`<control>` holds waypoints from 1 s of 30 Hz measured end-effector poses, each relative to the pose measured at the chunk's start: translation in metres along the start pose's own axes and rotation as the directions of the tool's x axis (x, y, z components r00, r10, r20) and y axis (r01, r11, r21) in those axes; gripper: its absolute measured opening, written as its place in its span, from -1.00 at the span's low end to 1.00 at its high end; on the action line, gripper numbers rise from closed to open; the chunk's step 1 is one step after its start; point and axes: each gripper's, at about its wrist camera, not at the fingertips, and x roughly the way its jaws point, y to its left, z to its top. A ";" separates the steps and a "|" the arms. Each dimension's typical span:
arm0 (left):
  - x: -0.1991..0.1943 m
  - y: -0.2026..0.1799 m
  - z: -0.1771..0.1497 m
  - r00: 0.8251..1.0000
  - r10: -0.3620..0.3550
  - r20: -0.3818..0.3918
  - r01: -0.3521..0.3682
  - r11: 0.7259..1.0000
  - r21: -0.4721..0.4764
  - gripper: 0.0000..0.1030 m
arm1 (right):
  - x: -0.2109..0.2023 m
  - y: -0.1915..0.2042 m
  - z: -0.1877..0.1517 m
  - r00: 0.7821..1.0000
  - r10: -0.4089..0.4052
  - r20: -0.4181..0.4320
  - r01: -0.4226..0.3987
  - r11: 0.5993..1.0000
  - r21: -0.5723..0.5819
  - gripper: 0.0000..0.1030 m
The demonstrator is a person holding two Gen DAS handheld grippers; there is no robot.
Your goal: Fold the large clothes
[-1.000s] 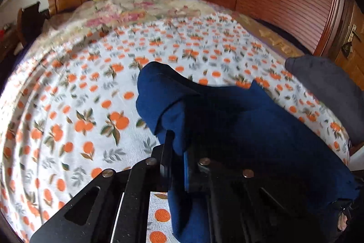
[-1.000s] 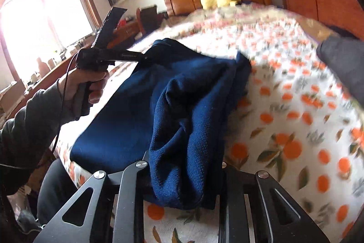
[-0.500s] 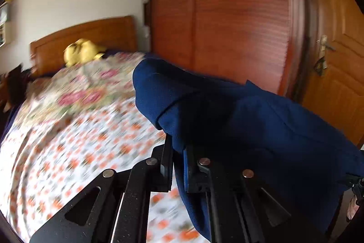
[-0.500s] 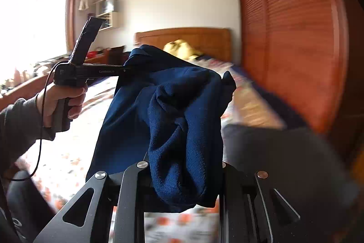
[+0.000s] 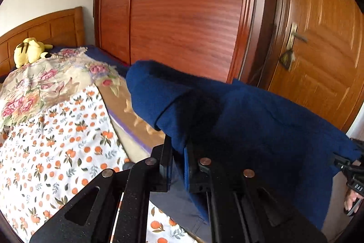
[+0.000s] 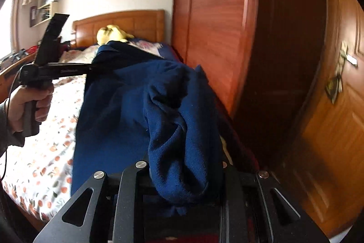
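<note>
A large dark blue fleece garment [image 5: 250,120] hangs in the air, held at two ends. My left gripper [image 5: 178,158] is shut on one bunched edge of it. My right gripper [image 6: 182,177] is shut on the other bunched end [image 6: 182,140]; its fingertips are hidden by cloth. In the right wrist view the left gripper [image 6: 91,66] shows at the left, held by a hand, pinching the garment's far corner. The cloth spans between the two grippers above the right side of the bed [image 5: 56,152].
The bed has an orange-print sheet and a floral quilt [image 5: 45,83] near the wooden headboard [image 6: 118,24]. A yellow plush toy [image 5: 29,51] lies by the headboard. A red-brown wardrobe [image 5: 182,15] and a door [image 5: 318,49] stand to the right. A dark grey garment [image 5: 182,204] lies below.
Both grippers have lifted the blue garment off the bed and swung it to the right, toward the wardrobe and door. Both grips stayed shut.
</note>
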 end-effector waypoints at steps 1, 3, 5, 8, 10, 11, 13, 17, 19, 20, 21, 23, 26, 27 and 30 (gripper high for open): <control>0.003 -0.002 -0.003 1.000 -0.001 -0.021 0.001 1.000 0.004 -0.83 | 0.004 -0.001 -0.002 1.000 -0.022 -0.015 0.022 1.000 -0.003 -0.39; 0.003 -0.004 -0.011 1.000 0.015 -0.023 -0.014 0.999 0.048 -0.82 | 0.012 -0.005 -0.002 0.998 -0.042 -0.048 0.044 0.999 0.025 -0.25; -0.002 -0.009 -0.016 1.000 0.024 -0.015 -0.023 0.997 0.073 -0.60 | 0.012 -0.009 -0.001 0.995 -0.075 -0.058 0.079 0.995 0.064 -0.05; -0.016 -0.008 -0.023 1.000 0.009 -0.008 -0.009 0.995 0.095 -0.16 | 0.003 0.004 0.012 0.985 -0.170 -0.016 0.171 0.983 0.066 0.29; -0.027 -0.007 -0.029 1.000 0.001 0.001 -0.002 0.994 0.111 -0.16 | -0.004 0.009 0.021 0.986 -0.165 0.011 0.164 0.985 0.062 0.30; -0.034 -0.006 -0.034 1.000 0.004 0.006 -0.005 0.993 0.121 -0.15 | -0.006 0.011 0.026 0.982 -0.188 0.027 0.186 0.981 0.060 0.30; -0.042 -0.004 -0.040 1.000 -0.004 0.015 0.002 0.992 0.125 -0.01 | -0.020 0.015 0.033 0.971 -0.229 0.066 0.225 0.972 0.062 0.30; -0.068 0.002 -0.058 0.998 -0.041 0.048 0.036 0.995 0.096 0.72 | -0.026 0.041 0.042 0.985 -0.148 0.084 0.147 0.989 0.027 0.30; -0.077 0.004 -0.067 0.998 -0.049 0.045 0.045 0.995 0.091 0.72 | -0.022 0.050 0.041 0.994 -0.090 0.055 0.090 0.996 0.006 0.30; -0.083 0.005 -0.071 0.998 -0.047 0.046 0.043 0.995 0.091 0.72 | -0.019 0.050 0.035 0.997 -0.072 0.034 0.072 0.997 0.004 0.30; -0.088 0.006 -0.074 0.998 -0.046 0.049 0.041 0.995 0.092 0.72 | -0.016 0.046 0.032 0.998 -0.058 0.013 0.058 0.998 0.007 0.30; -0.102 0.010 -0.084 0.998 -0.044 0.055 0.039 0.995 0.095 0.72 | 0.001 0.031 0.023 0.997 -0.064 -0.040 0.064 0.998 0.015 0.30; -0.124 0.013 -0.096 0.997 -0.045 0.065 0.039 0.994 0.097 0.73 | 0.032 0.011 0.019 0.983 -0.104 -0.149 0.113 0.992 0.053 0.20; -0.132 0.014 -0.101 0.996 -0.042 0.073 0.034 0.994 0.103 0.73 | 0.039 0.009 0.015 0.977 -0.117 -0.178 0.130 0.990 0.059 0.20; -0.156 0.016 -0.112 0.995 -0.030 0.097 0.018 0.992 0.126 0.74 | 0.047 0.000 0.006 0.966 -0.114 -0.233 0.139 0.986 0.092 0.20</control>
